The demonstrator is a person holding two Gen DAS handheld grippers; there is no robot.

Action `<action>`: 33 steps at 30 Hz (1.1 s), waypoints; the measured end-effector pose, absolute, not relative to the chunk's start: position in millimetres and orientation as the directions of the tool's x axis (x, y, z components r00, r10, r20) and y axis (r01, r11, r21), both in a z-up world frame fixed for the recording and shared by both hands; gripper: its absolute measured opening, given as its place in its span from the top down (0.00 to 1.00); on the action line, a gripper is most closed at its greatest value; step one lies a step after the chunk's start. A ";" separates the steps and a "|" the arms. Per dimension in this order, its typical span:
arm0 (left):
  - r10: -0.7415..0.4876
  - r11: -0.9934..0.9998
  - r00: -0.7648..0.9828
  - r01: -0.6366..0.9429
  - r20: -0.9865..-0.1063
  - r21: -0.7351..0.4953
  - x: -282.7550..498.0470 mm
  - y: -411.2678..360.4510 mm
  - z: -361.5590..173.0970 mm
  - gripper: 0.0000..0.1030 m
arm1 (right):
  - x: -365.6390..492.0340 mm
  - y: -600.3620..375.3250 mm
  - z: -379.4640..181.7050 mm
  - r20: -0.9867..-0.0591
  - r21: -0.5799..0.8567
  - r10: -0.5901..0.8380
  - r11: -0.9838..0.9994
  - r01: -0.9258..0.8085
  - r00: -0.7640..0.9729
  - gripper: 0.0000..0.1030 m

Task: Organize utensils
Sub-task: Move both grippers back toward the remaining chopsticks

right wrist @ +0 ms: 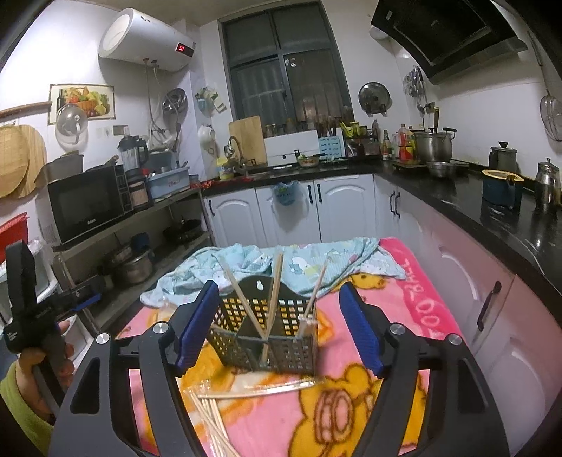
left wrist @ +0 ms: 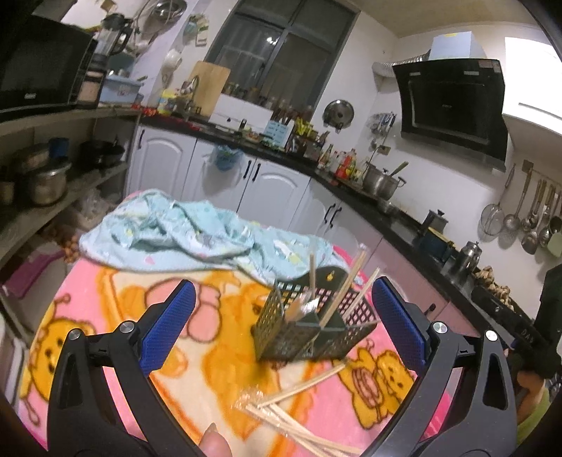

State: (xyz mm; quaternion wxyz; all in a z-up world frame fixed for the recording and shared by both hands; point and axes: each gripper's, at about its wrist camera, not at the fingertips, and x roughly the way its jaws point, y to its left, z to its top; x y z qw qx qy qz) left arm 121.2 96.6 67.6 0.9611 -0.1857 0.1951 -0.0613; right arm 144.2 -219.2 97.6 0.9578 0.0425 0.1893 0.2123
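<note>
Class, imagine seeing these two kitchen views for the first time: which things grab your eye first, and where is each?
A dark perforated utensil caddy stands mid-table on the pink cartoon blanket, chopsticks poking from it. More loose chopsticks lie in front of it. Behind it sits a crumpled pale blue cloth.

A dark window (right wrist: 286, 66) sits in the white back wall above a black countertop (right wrist: 467, 191) and white cabinets (right wrist: 346, 207). A water heater (right wrist: 145, 38) hangs upper left, a range hood (right wrist: 442, 30) upper right, and a microwave (right wrist: 86, 205) rests on open shelving.
</note>
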 end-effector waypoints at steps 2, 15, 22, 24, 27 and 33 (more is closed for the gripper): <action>-0.188 0.924 0.910 0.038 -0.368 -0.379 117.2 96.3 60.9 0.10 | 139.3 -218.5 95.1 -0.350 0.156 0.424 0.906 -0.394 0.835 0.32; -0.198 0.919 0.871 0.005 -0.450 -0.395 105.6 99.9 32.2 0.10 | 116.6 -202.4 71.6 -0.419 0.125 0.443 0.893 -0.433 0.793 0.31; -0.208 0.916 0.848 -0.006 -0.488 -0.402 101.3 98.3 20.3 0.10 | 108.9 -197.5 57.0 -0.467 0.113 0.450 0.884 -0.453 0.761 0.31; -0.214 0.916 0.839 -0.006 -0.500 -0.402 101.2 96.6 16.9 0.10 | 107.8 -198.1 54.2 -0.478 0.114 0.451 0.883 -0.456 0.754 0.31; -0.221 0.916 0.829 -0.004 -0.513 -0.400 100.9 92.2 12.3 0.10 | 103.4 -200.0 48.7 -0.493 0.119 0.452 0.881 -0.457 0.743 0.31; -0.248 0.915 0.801 0.010 -0.545 -0.403 100.4 82.3 2.5 0.10 | 96.5 -203.9 33.3 -0.536 0.119 0.446 0.880 -0.459 0.717 0.31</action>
